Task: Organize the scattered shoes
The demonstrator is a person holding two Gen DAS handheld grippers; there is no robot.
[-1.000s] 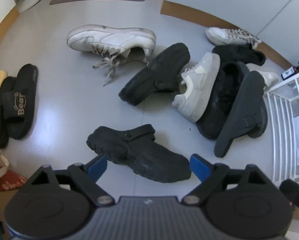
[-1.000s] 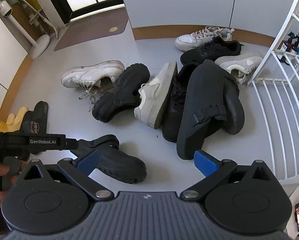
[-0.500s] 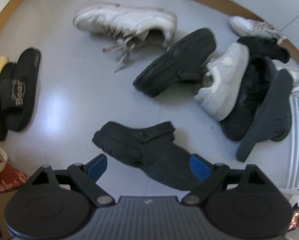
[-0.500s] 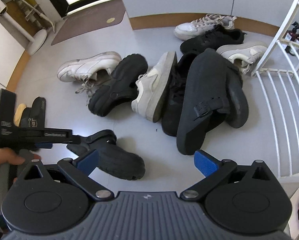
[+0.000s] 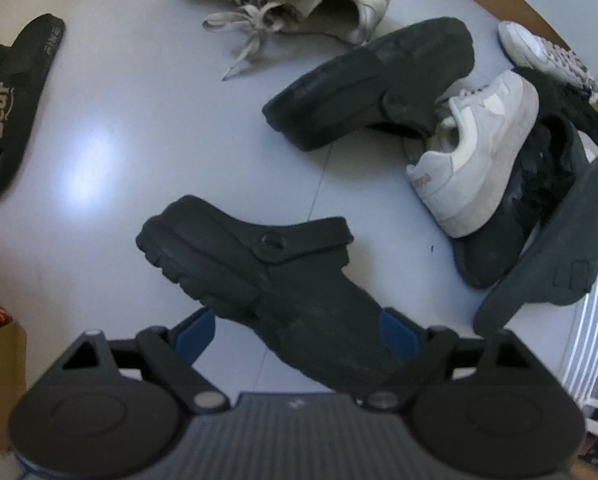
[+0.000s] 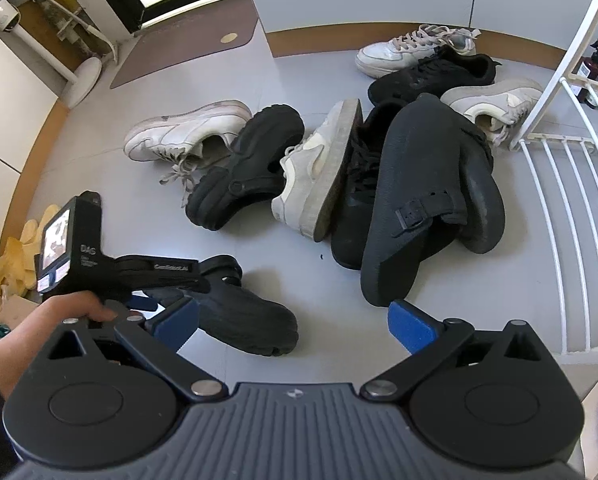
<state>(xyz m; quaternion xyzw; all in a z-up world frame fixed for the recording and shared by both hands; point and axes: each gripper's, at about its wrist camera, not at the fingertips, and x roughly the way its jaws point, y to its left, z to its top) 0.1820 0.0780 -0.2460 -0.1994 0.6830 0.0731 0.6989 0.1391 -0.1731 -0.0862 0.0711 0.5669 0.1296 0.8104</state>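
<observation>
Black clog [image 5: 267,276] lies alone on the grey floor [image 5: 99,128], apart from the shoe pile [image 6: 379,168] by the white rack [image 6: 559,200]. Left gripper [image 5: 299,332] straddles its toe end, jaws wide, pads not pressing. Right gripper [image 6: 295,320] wide open, empty, above bare floor.

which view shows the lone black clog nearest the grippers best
The left wrist view. The black clog fills the middle there, lying on its side with heel strap, rivet and tread clear, its toe end between the open left hand-held gripper pads. In the right wrist view the clog is smaller, partly hidden behind that gripper.
</observation>
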